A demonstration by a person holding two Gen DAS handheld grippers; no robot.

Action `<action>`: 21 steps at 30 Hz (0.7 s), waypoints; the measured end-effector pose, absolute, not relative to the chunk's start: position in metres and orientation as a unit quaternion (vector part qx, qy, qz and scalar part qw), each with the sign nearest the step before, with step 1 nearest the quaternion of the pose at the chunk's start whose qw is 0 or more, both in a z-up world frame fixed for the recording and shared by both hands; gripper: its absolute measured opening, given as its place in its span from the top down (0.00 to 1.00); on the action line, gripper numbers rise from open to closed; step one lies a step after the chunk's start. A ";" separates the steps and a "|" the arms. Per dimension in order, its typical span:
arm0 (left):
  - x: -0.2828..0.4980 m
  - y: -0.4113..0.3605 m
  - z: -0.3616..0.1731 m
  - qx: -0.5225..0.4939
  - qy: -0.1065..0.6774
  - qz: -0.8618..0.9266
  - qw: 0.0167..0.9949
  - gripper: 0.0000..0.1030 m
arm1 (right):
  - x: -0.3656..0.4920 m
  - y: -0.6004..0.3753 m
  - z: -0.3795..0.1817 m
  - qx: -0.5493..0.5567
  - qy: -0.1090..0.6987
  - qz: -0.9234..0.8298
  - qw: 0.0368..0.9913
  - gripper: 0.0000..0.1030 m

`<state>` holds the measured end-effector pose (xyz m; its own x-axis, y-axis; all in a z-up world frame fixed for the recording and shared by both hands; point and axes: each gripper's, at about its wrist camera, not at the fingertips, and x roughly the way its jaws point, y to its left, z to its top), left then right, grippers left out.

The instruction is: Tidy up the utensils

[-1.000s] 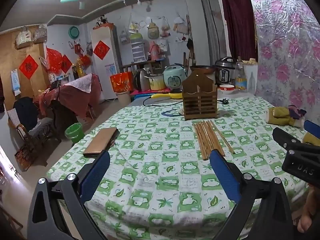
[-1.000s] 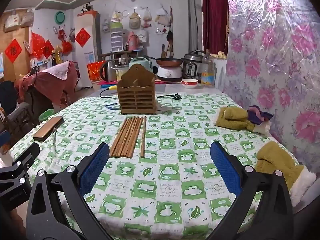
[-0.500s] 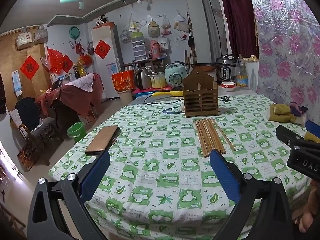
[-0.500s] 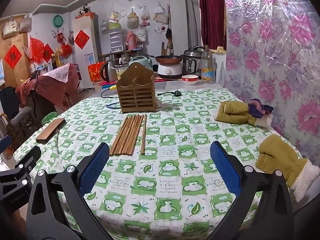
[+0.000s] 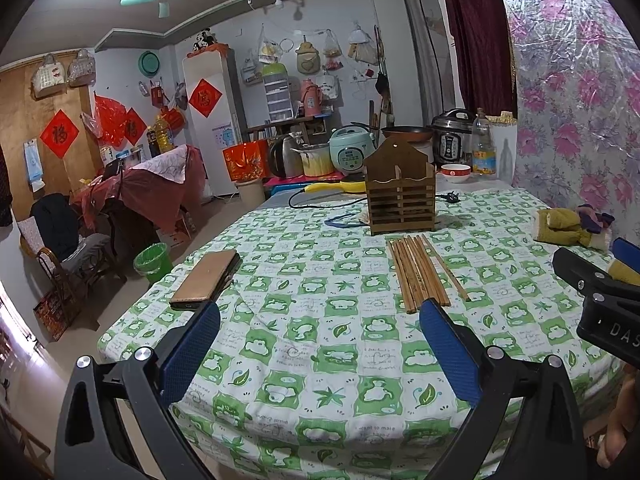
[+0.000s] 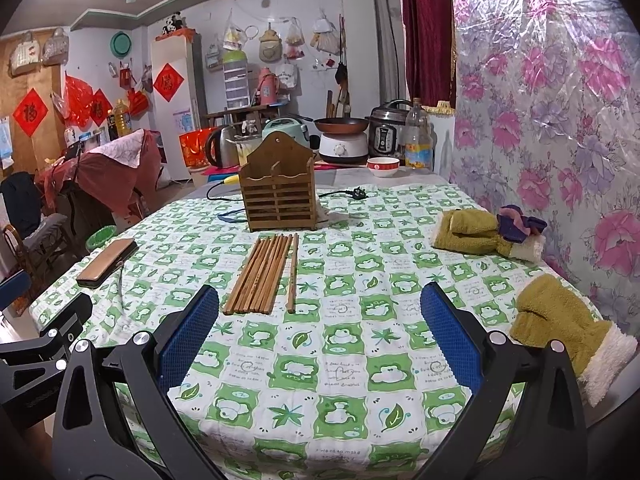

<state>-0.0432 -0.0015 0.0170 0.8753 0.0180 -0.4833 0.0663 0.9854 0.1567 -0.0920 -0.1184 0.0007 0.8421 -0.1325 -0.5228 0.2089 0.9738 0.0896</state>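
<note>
Several wooden chopsticks (image 5: 420, 272) lie side by side on the green-and-white tablecloth (image 5: 320, 320), with one chopstick (image 6: 293, 272) a little apart to the right. A brown slatted wooden holder (image 5: 401, 196) stands upright just beyond them; it also shows in the right wrist view (image 6: 280, 192). My left gripper (image 5: 320, 344) is open and empty, above the table's near edge, short of the chopsticks. My right gripper (image 6: 320, 328) is open and empty, just short of the chopsticks (image 6: 260, 276).
A brown phone case (image 5: 206, 280) lies at the table's left edge. Olive mittens (image 6: 560, 320) and a folded cloth pile (image 6: 484, 230) lie on the right. A cable (image 5: 320, 196), a bowl (image 6: 383, 166) and cookers stand behind the holder. A floral wall is right.
Both grippers have drawn back and risen a little from the table, so more tablecloth shows in front. The chopsticks and holder have not moved.
</note>
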 end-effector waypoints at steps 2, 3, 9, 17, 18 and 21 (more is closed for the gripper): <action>-0.043 -0.002 0.017 0.085 0.249 -0.013 0.965 0.05 | -0.092 -0.119 0.001 0.072 0.267 -0.089 0.957 0.06; -0.043 -0.002 0.017 0.085 0.249 -0.012 0.965 0.05 | -0.092 -0.118 0.001 0.072 0.267 -0.088 0.957 0.06; -0.043 -0.001 0.016 0.085 0.249 -0.012 0.965 0.05 | -0.093 -0.118 0.002 0.071 0.267 -0.086 0.957 0.06; -0.044 -0.002 0.016 0.085 0.249 -0.012 0.965 0.05 | -0.094 -0.117 0.002 0.071 0.266 -0.086 0.957 0.06; -0.044 -0.002 0.016 0.085 0.249 -0.012 0.965 0.05 | -0.094 -0.117 0.002 0.071 0.266 -0.086 0.957 0.06; -0.043 -0.002 0.017 0.084 0.249 -0.012 0.965 0.05 | -0.094 -0.116 0.003 0.071 0.266 -0.085 0.958 0.06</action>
<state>-0.0432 -0.0017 0.0165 0.8753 0.0186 -0.4832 0.0654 0.9855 0.1564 -0.0939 -0.1164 0.0026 0.8444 -0.1253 -0.5209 0.2010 0.9753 0.0912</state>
